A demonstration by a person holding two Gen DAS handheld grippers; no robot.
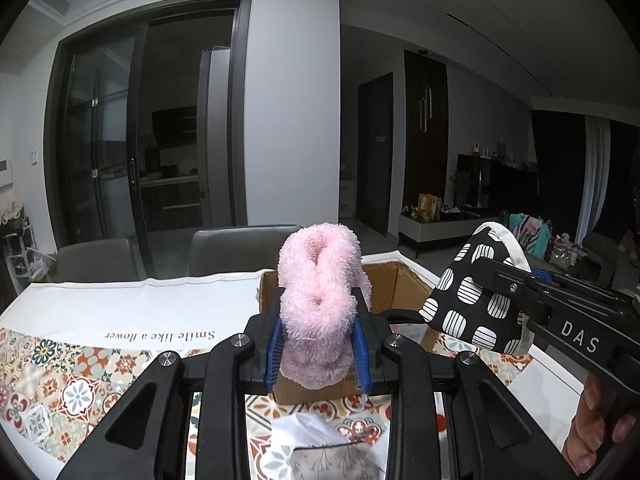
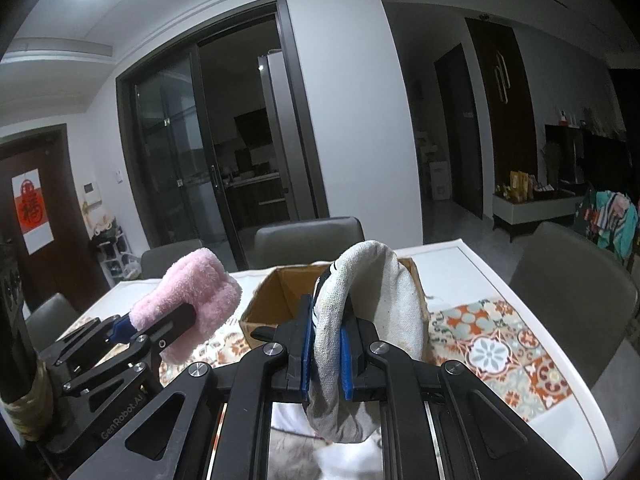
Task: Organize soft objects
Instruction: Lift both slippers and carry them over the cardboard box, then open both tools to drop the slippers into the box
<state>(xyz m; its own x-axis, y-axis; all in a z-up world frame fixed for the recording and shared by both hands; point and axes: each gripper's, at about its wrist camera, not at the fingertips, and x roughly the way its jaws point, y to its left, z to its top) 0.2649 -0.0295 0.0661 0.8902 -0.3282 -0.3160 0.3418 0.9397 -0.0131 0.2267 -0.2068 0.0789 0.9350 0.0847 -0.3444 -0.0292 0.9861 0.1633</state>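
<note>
A fluffy pink soft item (image 1: 320, 280) stands upright between the blue pads of my left gripper (image 1: 318, 320), which is shut on it. My right gripper (image 2: 326, 320) is shut on the edge of a black cloth mitt with white striped ovals (image 1: 468, 300); the right wrist view shows its off-white lining (image 2: 384, 300). Both items hang above the table, close to an open cardboard box (image 1: 400, 284). In the right wrist view the pink item (image 2: 192, 292) and the left gripper (image 2: 168, 324) sit left of the box (image 2: 272, 296).
A tablecloth (image 1: 80, 380) with tile patterns and printed words covers the white table. Folded white and grey cloth (image 1: 320, 440) lies under the left gripper. Grey chairs (image 2: 308, 236) stand at the far edge and one (image 2: 572, 288) at the right. A person's hand (image 1: 592, 420) holds the right gripper.
</note>
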